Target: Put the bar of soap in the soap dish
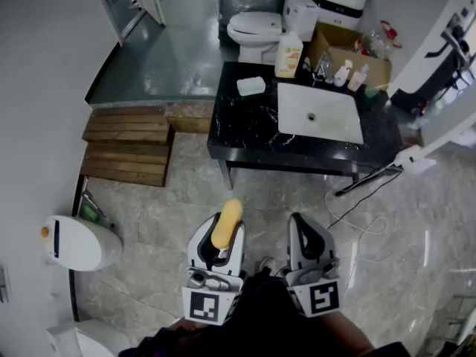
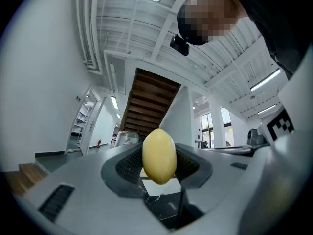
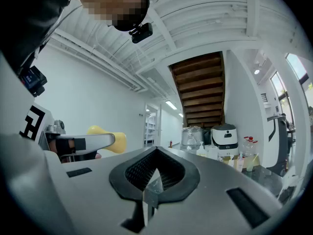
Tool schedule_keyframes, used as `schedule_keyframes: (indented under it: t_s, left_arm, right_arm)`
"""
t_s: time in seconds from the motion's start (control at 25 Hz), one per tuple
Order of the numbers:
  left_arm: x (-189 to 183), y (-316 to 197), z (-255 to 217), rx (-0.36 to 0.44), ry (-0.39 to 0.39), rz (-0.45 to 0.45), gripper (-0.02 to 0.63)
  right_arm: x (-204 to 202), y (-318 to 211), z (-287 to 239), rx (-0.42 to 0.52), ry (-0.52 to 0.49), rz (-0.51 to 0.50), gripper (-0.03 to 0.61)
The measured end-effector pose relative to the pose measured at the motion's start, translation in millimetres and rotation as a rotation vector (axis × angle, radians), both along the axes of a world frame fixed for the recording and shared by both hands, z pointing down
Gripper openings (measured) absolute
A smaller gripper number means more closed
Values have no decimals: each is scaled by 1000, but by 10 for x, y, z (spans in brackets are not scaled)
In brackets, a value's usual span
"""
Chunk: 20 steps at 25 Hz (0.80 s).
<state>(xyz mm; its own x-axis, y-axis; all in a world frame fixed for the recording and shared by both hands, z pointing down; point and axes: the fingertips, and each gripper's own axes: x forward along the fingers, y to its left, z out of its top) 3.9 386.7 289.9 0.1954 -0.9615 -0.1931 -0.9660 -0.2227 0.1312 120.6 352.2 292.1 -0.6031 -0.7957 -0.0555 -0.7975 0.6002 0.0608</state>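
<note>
Left claw [image 1: 222, 238] clamped on the yellow bar of soap [image 1: 227, 223], long axis along the jaws, far end poking toward the black counter [image 1: 245, 136], right claw [image 1: 307, 230] pinched together, empty, marble floor [image 1: 171, 207] stretching to the counter's near edge, soap dish [image 1: 251, 85] far left.

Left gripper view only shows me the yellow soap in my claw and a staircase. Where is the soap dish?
Observer: On the head view, the soap dish sits on the black counter, left of the white sink, ahead of you.
Operator: Is my right claw free?
Observer: Yes. The right claw is shut with nothing in it, beside the left claw holding the soap.
</note>
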Motion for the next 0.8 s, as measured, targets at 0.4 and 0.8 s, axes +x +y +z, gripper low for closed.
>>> schedule_keyframes:
  t_s: [0.4,0.8]
  left_arm:
    - [77,114,-11,0,-1,-3,155]
    - [197,170,8,-6,0,-3,155]
  right_arm:
    - [123,86,170,-86,-46,-19,6]
    - [236,178,74,-25,-13,-14,6]
